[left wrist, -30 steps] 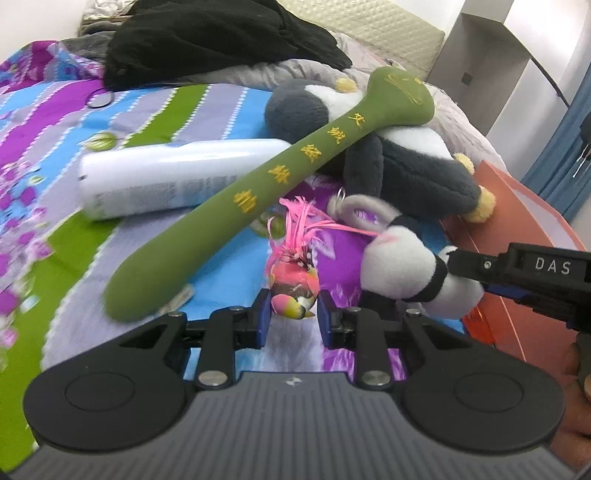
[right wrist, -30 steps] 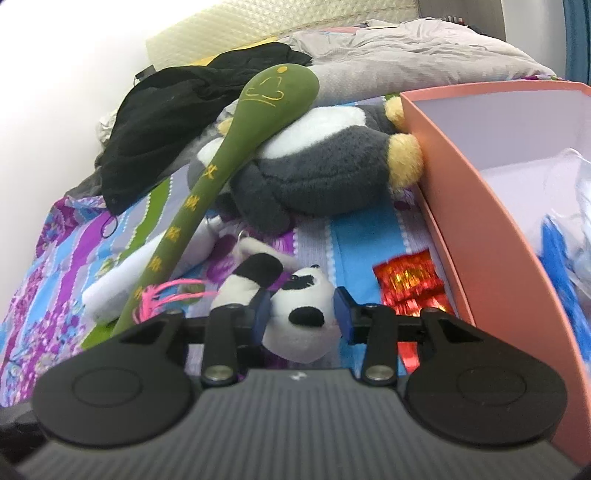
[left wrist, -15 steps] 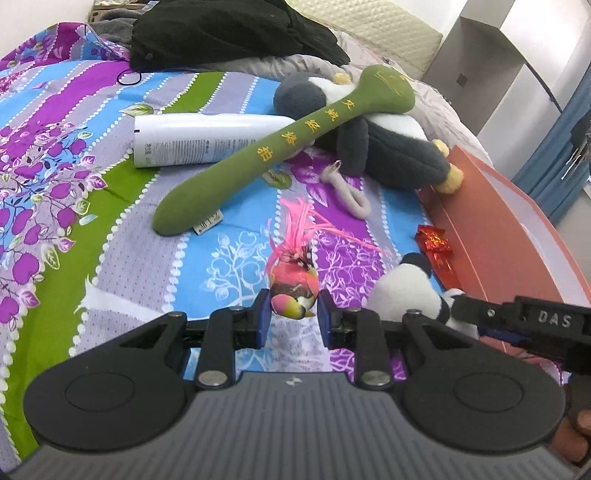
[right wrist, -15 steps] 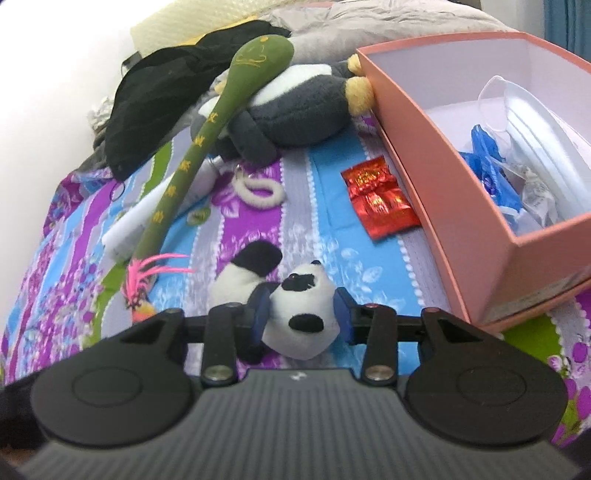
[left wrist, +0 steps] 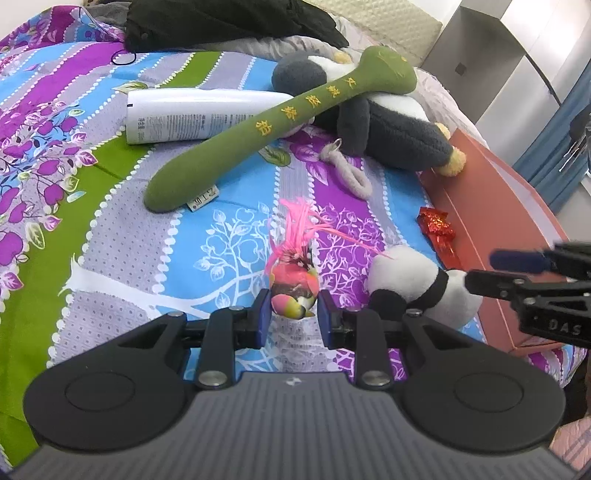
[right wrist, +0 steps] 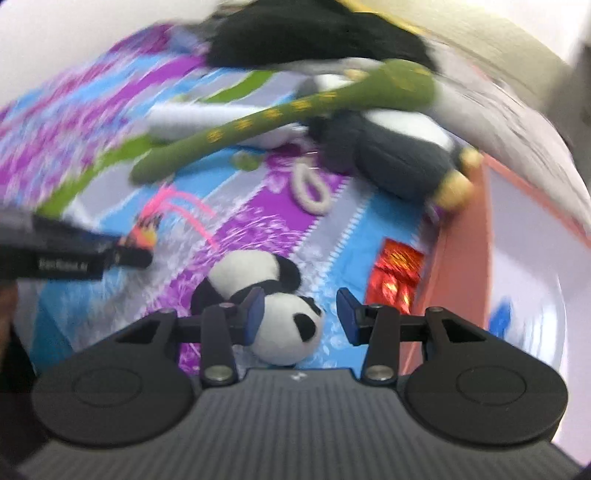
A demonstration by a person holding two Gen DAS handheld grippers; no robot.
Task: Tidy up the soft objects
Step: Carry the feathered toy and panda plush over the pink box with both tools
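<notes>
Your left gripper (left wrist: pixel 291 320) is clamped on one small pink bird toy (left wrist: pixel 293 286), its two blue pads pressed against the bird's sides and its pink feathers fanning up over the bedspread (left wrist: pixel 155 266). Your right gripper (right wrist: pixel 300 314) stands wide: one small panda plush (right wrist: pixel 273 310) lies between its fingers, against the left pad and clear of the right one, resting on the bedspread near the front edge. The right wrist view is blurred, so finer contact there cannot be told. In the left wrist view the same panda (left wrist: pixel 417 284) sits just right of the bird, with the right gripper's fingers reaching in from the right edge. You have four soft things in sight: the bird, the small panda, one large grey-and-white plush (left wrist: pixel 384 118) toward the back of the bed, and one long green padded stick (left wrist: pixel 280 114) with yellow characters lying across that plush and across one white bottle (left wrist: pixel 195 116). One cream loop keyring (left wrist: pixel 351 171) lies on the bedspread just in front of the large plush. One red foil packet (left wrist: pixel 437 230) lies beside the wall of one orange box (left wrist: pixel 491 206) along the right edge of the bed. One black garment (left wrist: pixel 221 22) is heaped at the far edge.
</notes>
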